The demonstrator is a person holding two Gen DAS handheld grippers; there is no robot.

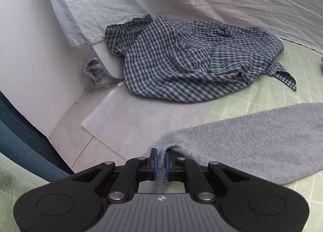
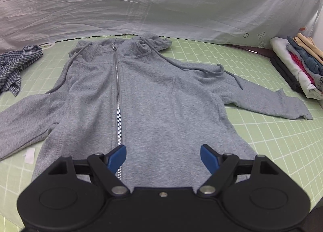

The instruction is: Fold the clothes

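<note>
From the left wrist we see our left gripper (image 1: 160, 158) pinching the grey hoodie's sleeve edge (image 1: 252, 143), checked shirt (image 1: 181, 60) crumpled beyond on the green mat (image 1: 262, 98), from the right wrist our right gripper (image 2: 163, 156) spread wide above the grey hoodie (image 2: 151, 98) lying flat, zipped, folded stack (image 2: 298, 66) at right.

The hoodie (image 2: 153, 98) runs under the right gripper (image 2: 163, 158), its hem hidden; its left sleeve (image 2: 24, 122) is cut off by the frame edge; the folded pile (image 2: 302, 66) is cut off too; a bagged object (image 1: 94, 70) is unidentifiable.
</note>
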